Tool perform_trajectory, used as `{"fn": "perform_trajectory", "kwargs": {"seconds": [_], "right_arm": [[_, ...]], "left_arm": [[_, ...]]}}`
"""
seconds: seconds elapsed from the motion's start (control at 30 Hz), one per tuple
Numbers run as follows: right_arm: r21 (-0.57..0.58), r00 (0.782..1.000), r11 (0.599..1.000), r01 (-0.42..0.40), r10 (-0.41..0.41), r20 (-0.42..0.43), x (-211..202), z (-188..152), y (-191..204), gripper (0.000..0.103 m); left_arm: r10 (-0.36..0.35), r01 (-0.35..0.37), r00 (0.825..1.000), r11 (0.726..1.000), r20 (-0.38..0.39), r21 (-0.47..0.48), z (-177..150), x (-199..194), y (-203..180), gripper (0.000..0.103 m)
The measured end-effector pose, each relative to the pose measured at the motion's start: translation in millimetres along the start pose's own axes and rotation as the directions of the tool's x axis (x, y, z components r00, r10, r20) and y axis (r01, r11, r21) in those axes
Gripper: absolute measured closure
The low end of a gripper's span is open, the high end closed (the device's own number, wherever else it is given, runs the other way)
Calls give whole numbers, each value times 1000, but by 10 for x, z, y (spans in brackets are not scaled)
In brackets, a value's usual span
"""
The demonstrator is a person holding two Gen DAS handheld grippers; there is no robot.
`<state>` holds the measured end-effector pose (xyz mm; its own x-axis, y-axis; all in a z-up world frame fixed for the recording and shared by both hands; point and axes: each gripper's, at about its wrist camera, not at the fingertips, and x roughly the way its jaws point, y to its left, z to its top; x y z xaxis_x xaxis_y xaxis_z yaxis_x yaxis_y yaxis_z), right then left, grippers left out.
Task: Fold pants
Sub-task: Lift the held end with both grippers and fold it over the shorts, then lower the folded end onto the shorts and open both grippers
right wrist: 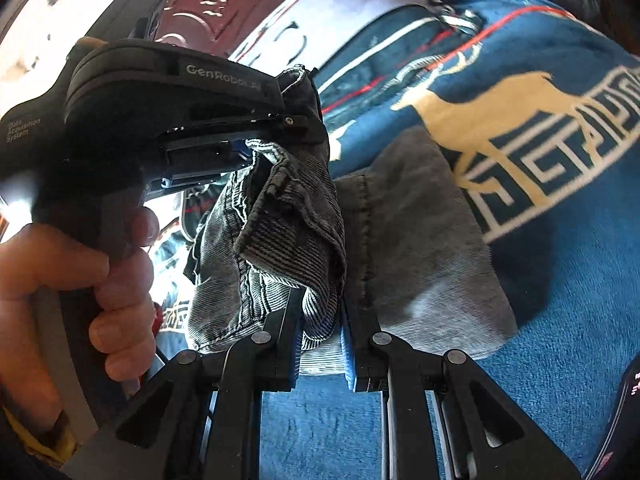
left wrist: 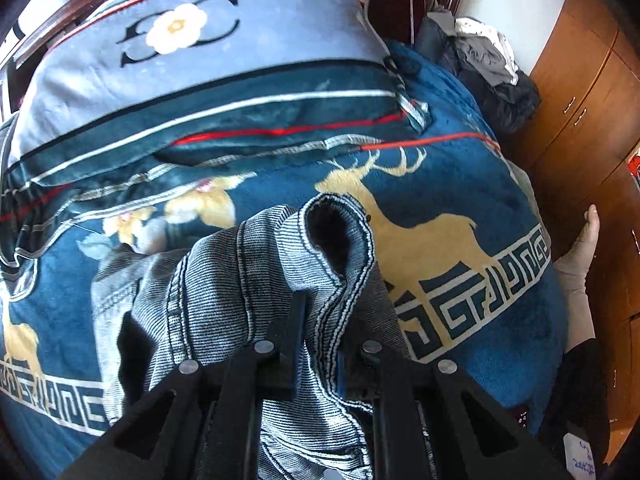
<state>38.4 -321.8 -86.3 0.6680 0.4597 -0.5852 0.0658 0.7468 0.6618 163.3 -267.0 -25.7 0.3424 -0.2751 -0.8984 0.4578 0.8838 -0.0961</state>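
Note:
The grey-blue ribbed denim pants (left wrist: 248, 280) hang bunched between both grippers above a blue deer-print blanket (left wrist: 480, 208). In the left wrist view my left gripper (left wrist: 332, 312) is shut on a stitched seam fold, and cloth covers its right finger. A hem opening gapes just beyond it. My right gripper (right wrist: 322, 320) is shut on a thick wad of the same pants (right wrist: 296, 220). The left gripper (right wrist: 302, 120), held in a hand (right wrist: 80, 280), shows in the right wrist view up and to the left, clamped on the pants' upper edge. A flat grey part of the pants (right wrist: 420, 220) lies on the blanket.
A grey pillow with a flower print (left wrist: 180, 28) lies at the head of the bed by a dark carved headboard (right wrist: 224, 0). A heap of clothes (left wrist: 488, 56) sits at the far right corner. Wooden wardrobe doors (left wrist: 580, 100) stand along the right, with part of a person (left wrist: 580, 256) beside the bed edge.

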Motion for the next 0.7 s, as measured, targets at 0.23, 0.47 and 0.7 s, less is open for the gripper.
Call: {"fn": "perform_trajectory", "kwargs": {"seconds": [0.23,0.47,0.7], "right_arm": [[130,1000,992,0,4,-29,37,-48,-259,88],[221,999,975,-4,12,-37,82,-31,-439,88],[233,999,972,23,-11,-53,45,27,-483,82]], "left_arm": [[-13,13,999,1000,-45,-1,-29,273,-124,80],[-123,123,991,992,-55,-12,-20,284,-246,35],[-168,172,983,983,67,-64,-8,-252,141,28]]}}
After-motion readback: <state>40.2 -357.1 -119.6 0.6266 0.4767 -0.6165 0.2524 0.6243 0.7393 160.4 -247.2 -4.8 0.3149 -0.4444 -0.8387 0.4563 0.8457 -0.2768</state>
